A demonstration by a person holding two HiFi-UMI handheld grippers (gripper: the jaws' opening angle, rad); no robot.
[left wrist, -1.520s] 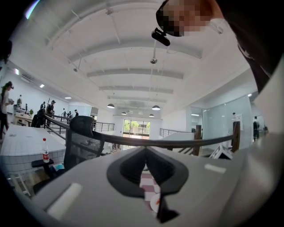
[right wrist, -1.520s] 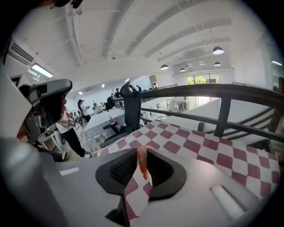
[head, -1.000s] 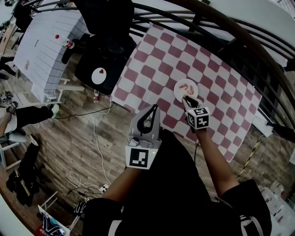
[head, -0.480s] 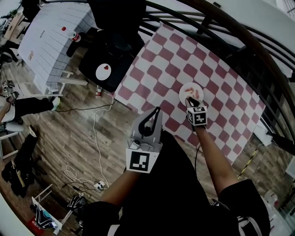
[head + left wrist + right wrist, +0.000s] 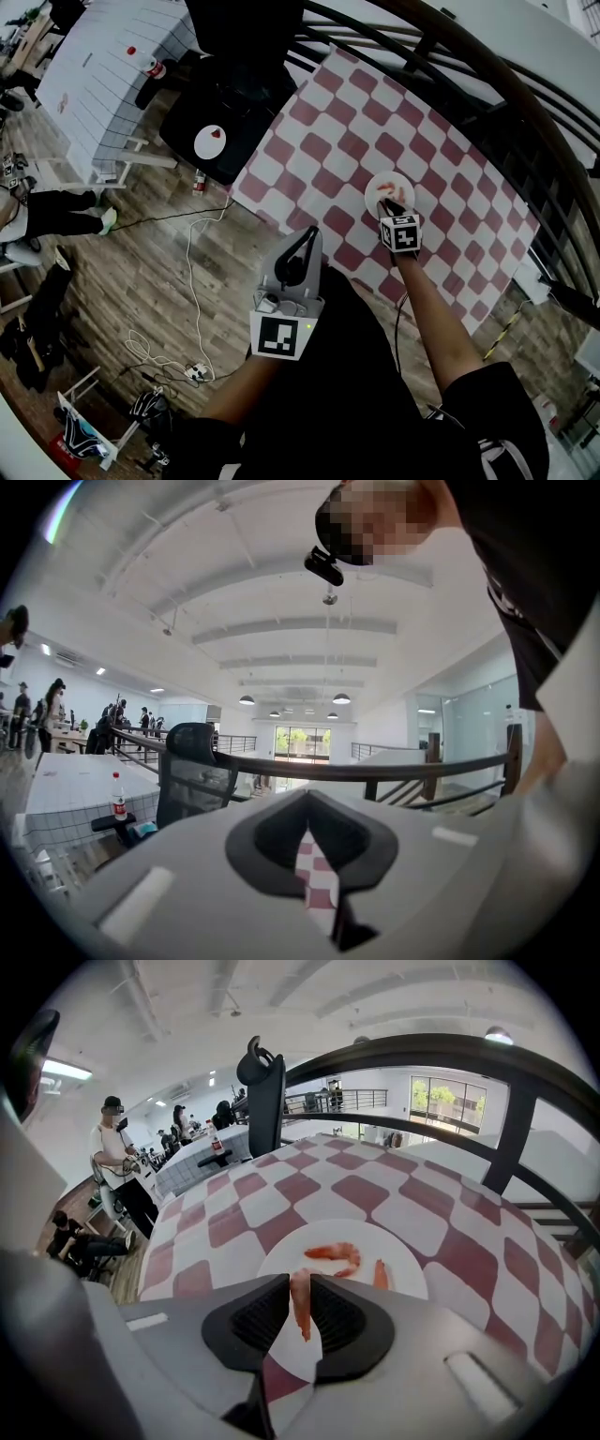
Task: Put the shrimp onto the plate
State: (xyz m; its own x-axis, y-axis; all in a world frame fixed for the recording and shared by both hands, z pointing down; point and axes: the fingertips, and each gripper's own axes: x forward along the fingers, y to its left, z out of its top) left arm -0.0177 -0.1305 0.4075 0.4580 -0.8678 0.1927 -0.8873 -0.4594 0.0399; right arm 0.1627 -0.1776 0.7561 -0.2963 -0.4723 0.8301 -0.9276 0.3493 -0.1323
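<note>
One orange shrimp (image 5: 300, 1303) held over white plate (image 5: 398, 1252), two others (image 5: 335, 1252) on it

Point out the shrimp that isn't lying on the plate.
The shrimp pinched in the right hand-held gripper, over the plate; the curled shrimp and the straight shrimp lie on it.

Light around your plate (image 5: 342, 1260) is bright and even, soft, with barely any shadow on it. Past the plate the windows (image 5: 448, 1096) blow out white. All your views are heavy fisheye: the railing (image 5: 422, 1051) beyond the plate bows hard and the corners go black. The shrimp (image 5: 301, 1309) held in your right gripper (image 5: 300, 1283) looks fairly sharp; your left gripper (image 5: 309, 841), close to its lens, is mush. Head view's duller.
</note>
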